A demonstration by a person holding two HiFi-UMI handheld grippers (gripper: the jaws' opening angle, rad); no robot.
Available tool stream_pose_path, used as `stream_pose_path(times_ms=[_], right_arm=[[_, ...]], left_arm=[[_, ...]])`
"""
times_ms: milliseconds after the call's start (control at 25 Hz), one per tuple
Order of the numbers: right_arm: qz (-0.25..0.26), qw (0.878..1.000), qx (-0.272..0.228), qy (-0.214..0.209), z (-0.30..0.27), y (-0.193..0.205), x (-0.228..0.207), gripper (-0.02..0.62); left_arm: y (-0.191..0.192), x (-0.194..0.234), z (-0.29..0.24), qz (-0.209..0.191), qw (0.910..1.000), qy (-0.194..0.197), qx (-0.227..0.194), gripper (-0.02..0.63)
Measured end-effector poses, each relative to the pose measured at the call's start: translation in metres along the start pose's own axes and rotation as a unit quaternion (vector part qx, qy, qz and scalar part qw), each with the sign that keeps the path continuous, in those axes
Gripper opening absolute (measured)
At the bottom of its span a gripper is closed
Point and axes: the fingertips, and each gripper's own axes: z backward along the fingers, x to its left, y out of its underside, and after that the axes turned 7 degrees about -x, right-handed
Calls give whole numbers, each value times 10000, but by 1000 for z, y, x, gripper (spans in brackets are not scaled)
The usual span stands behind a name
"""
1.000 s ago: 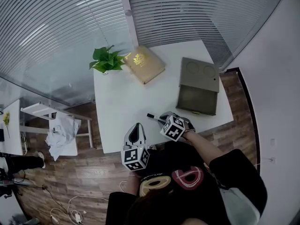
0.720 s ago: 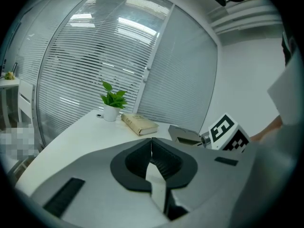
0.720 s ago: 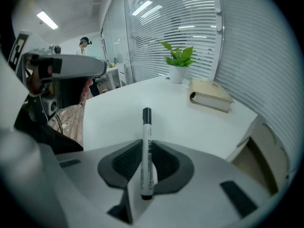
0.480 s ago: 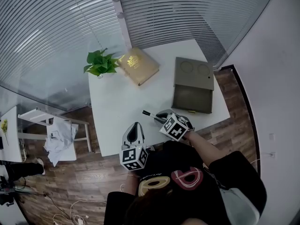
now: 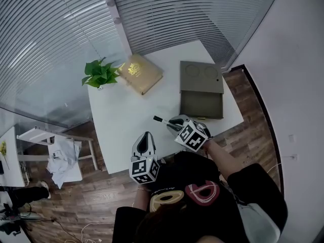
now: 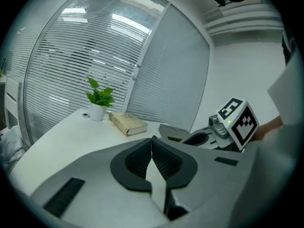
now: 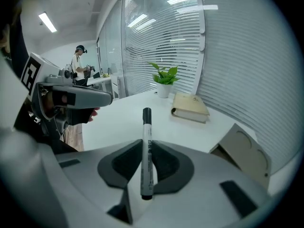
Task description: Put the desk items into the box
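Observation:
My right gripper (image 5: 173, 122) is shut on a white marker with a black cap (image 5: 160, 119), held above the desk's near edge. In the right gripper view the marker (image 7: 146, 151) runs lengthwise between the pads of my right gripper (image 7: 146, 145), cap pointing away. The open grey-brown box (image 5: 201, 104) lies just beyond and to the right of it, its lid (image 5: 202, 77) folded back. A tan book (image 5: 140, 74) rests at the desk's far side. My left gripper (image 5: 146, 142) hovers at the near edge, shut on nothing, its tips meeting (image 6: 152, 140).
A potted green plant (image 5: 100, 74) stands at the far left corner of the white desk (image 5: 126, 118). Blinds and glass walls close off the far side. The box (image 7: 243, 148) lies to the right in the right gripper view; a white wall stands on that side.
My right gripper has risen off the desk with the marker in its grip. The left gripper has shifted only slightly.

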Motion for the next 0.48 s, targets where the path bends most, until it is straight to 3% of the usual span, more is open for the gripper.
stream_pose_path(times_ms=[480], right_arm=[[-264,9977,119,617,28,23,-28,72]], left_arm=[[4,-27,-18,-109,9987,486,102,17]])
